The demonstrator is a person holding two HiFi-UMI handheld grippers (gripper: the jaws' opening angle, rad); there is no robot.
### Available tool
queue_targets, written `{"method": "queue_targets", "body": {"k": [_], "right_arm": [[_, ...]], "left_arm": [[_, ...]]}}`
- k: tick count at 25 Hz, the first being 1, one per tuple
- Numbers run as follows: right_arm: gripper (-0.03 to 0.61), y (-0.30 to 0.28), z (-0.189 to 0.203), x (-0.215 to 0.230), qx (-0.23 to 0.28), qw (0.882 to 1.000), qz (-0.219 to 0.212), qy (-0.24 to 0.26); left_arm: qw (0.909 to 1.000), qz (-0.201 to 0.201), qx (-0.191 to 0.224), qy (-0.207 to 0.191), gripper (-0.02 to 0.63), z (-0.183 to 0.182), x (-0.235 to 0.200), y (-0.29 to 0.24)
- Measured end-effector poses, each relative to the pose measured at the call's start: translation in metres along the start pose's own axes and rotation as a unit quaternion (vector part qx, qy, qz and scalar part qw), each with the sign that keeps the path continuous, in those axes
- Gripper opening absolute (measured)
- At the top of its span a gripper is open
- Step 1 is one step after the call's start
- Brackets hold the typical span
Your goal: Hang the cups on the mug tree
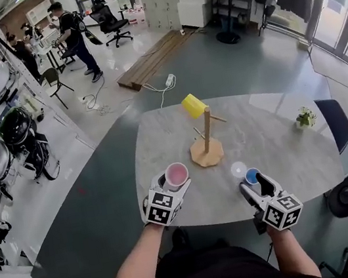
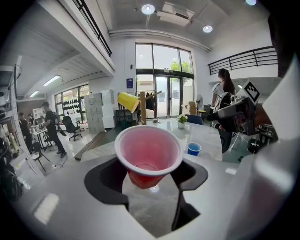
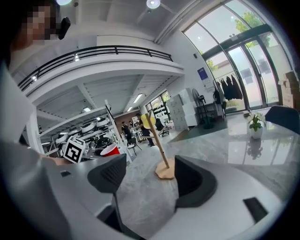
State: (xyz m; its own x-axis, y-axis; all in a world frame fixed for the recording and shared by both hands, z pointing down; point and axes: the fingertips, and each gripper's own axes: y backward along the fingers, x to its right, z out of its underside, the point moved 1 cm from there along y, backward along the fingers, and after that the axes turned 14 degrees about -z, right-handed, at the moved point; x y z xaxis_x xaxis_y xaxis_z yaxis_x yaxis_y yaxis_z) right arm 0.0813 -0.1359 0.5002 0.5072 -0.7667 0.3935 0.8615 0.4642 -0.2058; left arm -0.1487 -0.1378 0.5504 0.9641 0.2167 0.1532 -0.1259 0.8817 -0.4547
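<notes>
Biggest worry for me is the red plastic cup with the white rim [image 2: 149,154]. The left gripper [image 2: 147,176] has its jaws partway closed round the narrow lower part, mouth up, and the cup looks clear of the grey marble table [image 1: 279,130]. Thin plastic like that can squash or squirt out if the squeeze changes. I'm also guessing it has to be flipped over to drop onto a peg, so a roll of the wrist is where it could slide.

The wooden mug tree with the flat round base [image 1: 205,139] stands mid-table, well apart from the red cup. A yellow plastic cup [image 1: 193,105] is already tipped over its top peg. Come in too high or too fast and you could knock that one off, or shove the light stand over.

The right gripper [image 3: 147,180] has its jaws wide apart with nothing between them. In the head view a small blue cup [image 1: 252,176] sits just beside its tips, so a careless sweep could bump it.

Hard to make out:
- how many free pegs there are, since they're thin
- where exactly the pads meet the red cup, because the rim covers that
- whether the pale round patch next to the blue cup is another cup or just glare

The blue cup doesn't show in the right gripper view at all.
</notes>
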Motion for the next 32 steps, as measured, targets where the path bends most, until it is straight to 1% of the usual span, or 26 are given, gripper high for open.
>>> {"method": "queue_targets", "body": {"k": [4,10,15,19,23,27,32], "right_arm": [[0.333,-0.041,-0.008,-0.014,0.006,1.000,0.019,-0.002],[0.333,-0.089,-0.024,-0.027,0.044,0.997,0.065,-0.013],[0.333,-0.104,-0.019,-0.044,0.038,0.995,0.090,-0.014],[0.333,-0.099,-0.013,-0.037,0.041,0.992,0.115,-0.030],[0.333,-0.094,-0.012,-0.017,0.046,0.990,0.130,-0.041],[0.333,-0.091,-0.020,0.005,0.053,0.988,0.135,-0.049],[0.331,-0.087,-0.025,0.025,0.053,0.988,0.138,-0.053]], "left_arm": [[0.9992,0.029,-0.005,-0.027,0.285,0.007,-0.036,-0.011],[0.9960,0.067,-0.009,-0.059,0.285,0.010,-0.084,-0.037],[0.9919,0.089,-0.024,-0.087,0.285,0.009,-0.106,-0.057],[0.9877,0.109,-0.032,-0.107,0.286,0.006,-0.108,-0.077],[0.9830,0.122,-0.043,-0.130,0.287,0.004,-0.100,-0.101],[0.9794,0.128,-0.059,-0.145,0.287,0.001,-0.091,-0.126],[0.9754,0.124,-0.085,-0.161,0.287,-0.003,-0.084,-0.148]]}}
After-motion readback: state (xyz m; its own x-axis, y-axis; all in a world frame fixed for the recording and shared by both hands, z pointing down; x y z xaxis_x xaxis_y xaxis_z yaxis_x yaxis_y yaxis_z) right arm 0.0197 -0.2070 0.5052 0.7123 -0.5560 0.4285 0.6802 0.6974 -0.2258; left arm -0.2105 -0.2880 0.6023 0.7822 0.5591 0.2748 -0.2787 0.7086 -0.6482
